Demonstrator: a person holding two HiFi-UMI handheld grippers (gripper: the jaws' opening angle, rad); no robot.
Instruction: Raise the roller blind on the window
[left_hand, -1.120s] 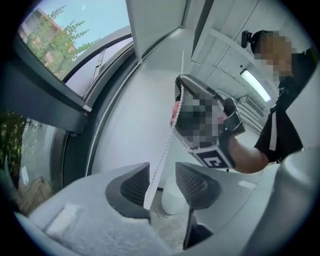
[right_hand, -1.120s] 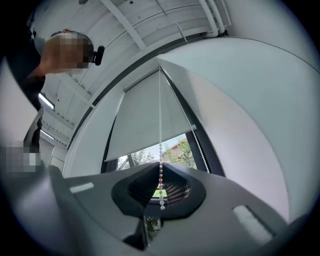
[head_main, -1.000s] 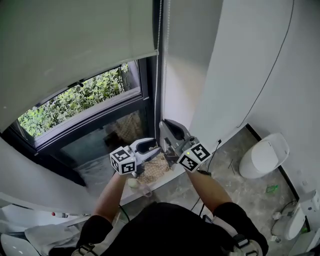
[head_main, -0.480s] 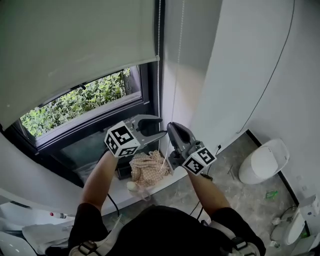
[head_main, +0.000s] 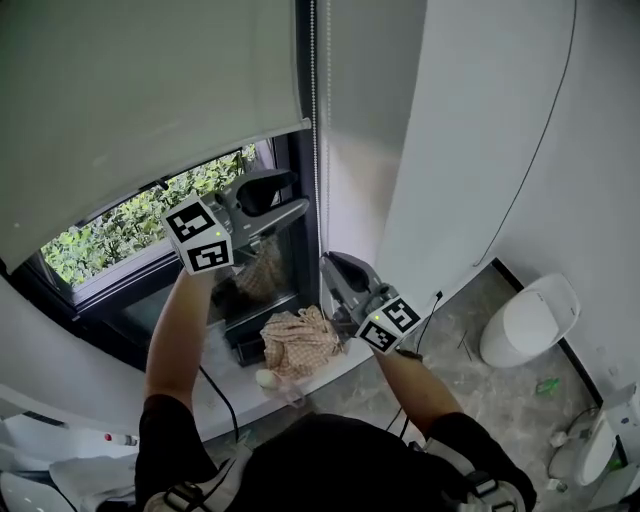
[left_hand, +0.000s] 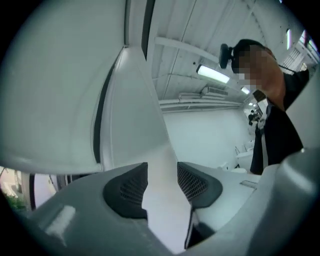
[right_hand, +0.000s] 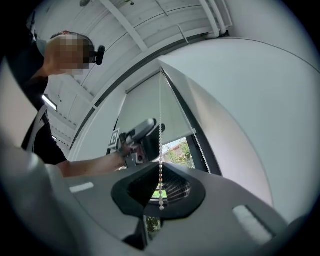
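The pale roller blind (head_main: 140, 90) hangs over the upper part of the dark-framed window (head_main: 130, 225); leaves show below its bottom edge. Its white bead chain (head_main: 314, 100) runs down along the window's right side. My right gripper (head_main: 330, 265) is low by the sill and shut on the bead chain (right_hand: 160, 145), which passes between its dark pads (right_hand: 172, 192). My left gripper (head_main: 298, 193) is raised beside the blind's lower right corner, close to the chain. In the left gripper view its jaws (left_hand: 162, 182) stand apart with only white wall between them.
A checked cloth (head_main: 298, 340) lies bunched on the sill below both grippers, with a small pale ball (head_main: 265, 377) next to it. A white wall with a thin black cable (head_main: 540, 140) stands to the right. A toilet (head_main: 530, 310) sits on the grey floor.
My left gripper has risen from sill height to the blind's lower right corner and rolled. The right gripper has stayed low on the chain.
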